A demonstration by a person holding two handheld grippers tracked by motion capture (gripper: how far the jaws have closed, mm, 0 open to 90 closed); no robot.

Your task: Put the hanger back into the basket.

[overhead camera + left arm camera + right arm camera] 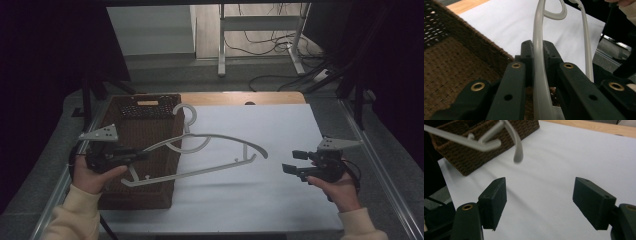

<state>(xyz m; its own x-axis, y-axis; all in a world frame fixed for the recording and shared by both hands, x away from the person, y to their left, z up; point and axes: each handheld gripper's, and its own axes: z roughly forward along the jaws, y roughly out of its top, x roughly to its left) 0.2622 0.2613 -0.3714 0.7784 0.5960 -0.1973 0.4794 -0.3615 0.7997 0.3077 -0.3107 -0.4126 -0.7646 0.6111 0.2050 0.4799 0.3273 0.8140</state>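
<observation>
Left claw (pixel 142 154) is clamped on one arm of the pale grey plastic clothes hanger (pixel 210 150), holding it in the air, partly over the dark brown woven wicker basket (pixel 142 165) and partly over the white-covered worktop (pixel 260 165). Right claw (pixel 295 162) hovers near the hanger's far end with its jaws wide and nothing between them. By my reading the hanger is lifted but not yet placed: what remains is either lowering it into the basket or setting it down on the worktop, and which is meant I cannot tell.

Dim, dark-edged room — brightest on the white sheet (pixel 260 150); soft, slightly blurred close-ups.
</observation>
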